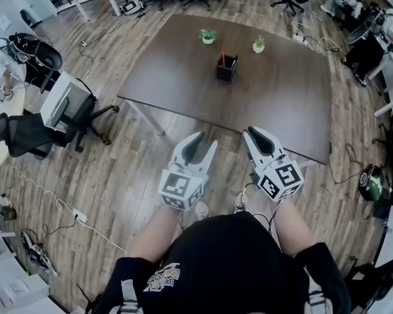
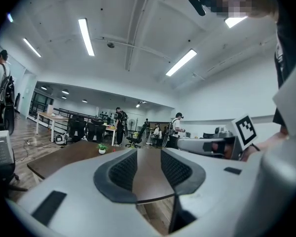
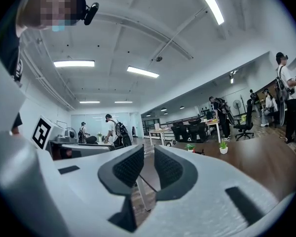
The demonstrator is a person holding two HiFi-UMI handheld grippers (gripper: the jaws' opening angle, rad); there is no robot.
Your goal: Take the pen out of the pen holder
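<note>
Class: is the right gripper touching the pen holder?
Apart. The head view shows the right gripper held near the person, with a wide stretch of bare table between it and the pen holder.

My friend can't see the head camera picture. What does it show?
A person holds a left gripper and a right gripper out over a wooden floor, both open and empty, short of a dark table. On the table stand a black pen holder with a red pen in it and two small potted plants.
</note>
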